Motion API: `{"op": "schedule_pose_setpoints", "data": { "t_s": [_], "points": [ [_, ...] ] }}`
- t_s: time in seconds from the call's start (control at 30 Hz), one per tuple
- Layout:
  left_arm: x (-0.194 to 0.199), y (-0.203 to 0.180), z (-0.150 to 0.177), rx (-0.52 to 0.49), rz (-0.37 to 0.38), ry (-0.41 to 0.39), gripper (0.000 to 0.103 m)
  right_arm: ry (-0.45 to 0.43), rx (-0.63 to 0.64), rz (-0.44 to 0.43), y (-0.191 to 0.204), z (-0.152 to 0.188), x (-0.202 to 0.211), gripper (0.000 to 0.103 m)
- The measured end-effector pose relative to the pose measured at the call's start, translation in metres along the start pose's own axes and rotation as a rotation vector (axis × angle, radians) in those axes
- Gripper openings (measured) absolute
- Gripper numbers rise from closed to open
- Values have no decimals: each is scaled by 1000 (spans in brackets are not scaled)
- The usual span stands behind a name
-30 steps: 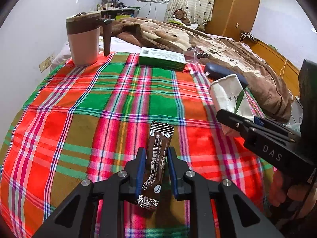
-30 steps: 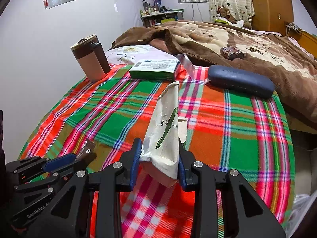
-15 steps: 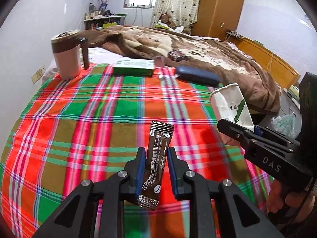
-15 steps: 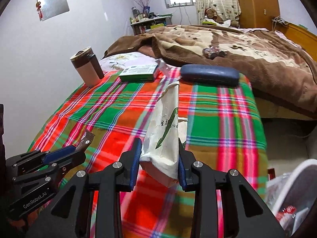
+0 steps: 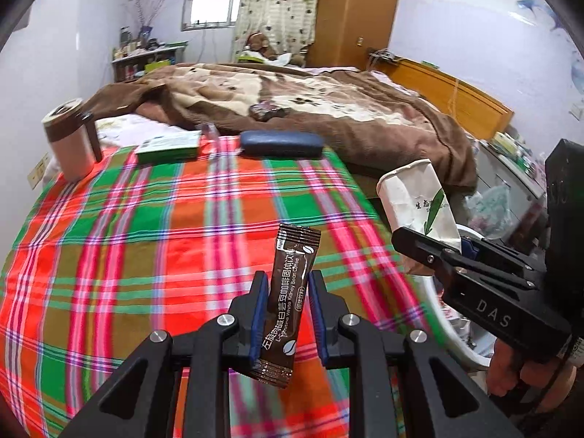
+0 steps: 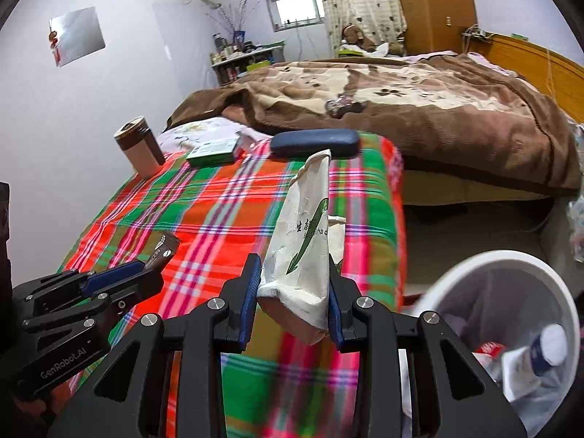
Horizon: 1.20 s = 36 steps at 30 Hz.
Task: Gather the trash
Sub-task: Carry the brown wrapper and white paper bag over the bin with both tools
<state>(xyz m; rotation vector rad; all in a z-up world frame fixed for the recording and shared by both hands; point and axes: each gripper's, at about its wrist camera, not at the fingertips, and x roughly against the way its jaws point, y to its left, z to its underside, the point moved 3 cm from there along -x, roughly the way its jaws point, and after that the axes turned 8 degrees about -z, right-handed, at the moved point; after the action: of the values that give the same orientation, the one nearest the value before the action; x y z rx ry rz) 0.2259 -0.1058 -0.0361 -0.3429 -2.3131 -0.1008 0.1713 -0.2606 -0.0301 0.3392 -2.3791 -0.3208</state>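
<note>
My left gripper is shut on a brown coffee sachet and holds it above the plaid cloth. My right gripper is shut on a crushed white paper cup with a green leaf print, held near the cloth's right edge. The cup and the right gripper also show at the right of the left wrist view. The left gripper with the sachet tip shows at the lower left of the right wrist view. A white trash bin with rubbish inside sits below right.
On the far side of the cloth stand a brown-and-pink mug, a green box and a dark blue case. A brown blanket covers the bed behind. A wooden wardrobe stands at the back.
Both grippers have moved right and back from the cloth with their loads held. The trash bin has come into the right wrist view.
</note>
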Motion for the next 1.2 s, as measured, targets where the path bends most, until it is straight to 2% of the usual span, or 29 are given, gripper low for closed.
{"op": "schedule_pose_setpoints", "data": {
  "t_s": [0.33,0.63,0.9,1.2],
  "points": [
    [0,-67,1,-85,83,-1,23,-20,-44,77,-40,12,36,33],
    [-11,-126,6,-157,166,32,23,-18,-91,178,-83,28,68,33],
    [-16,-164,16,-209,203,44,23,16,-101,250,-110,46,78,33],
    [-16,-191,36,-271,200,60,23,41,-115,274,-125,63,88,33]
  ]
}}
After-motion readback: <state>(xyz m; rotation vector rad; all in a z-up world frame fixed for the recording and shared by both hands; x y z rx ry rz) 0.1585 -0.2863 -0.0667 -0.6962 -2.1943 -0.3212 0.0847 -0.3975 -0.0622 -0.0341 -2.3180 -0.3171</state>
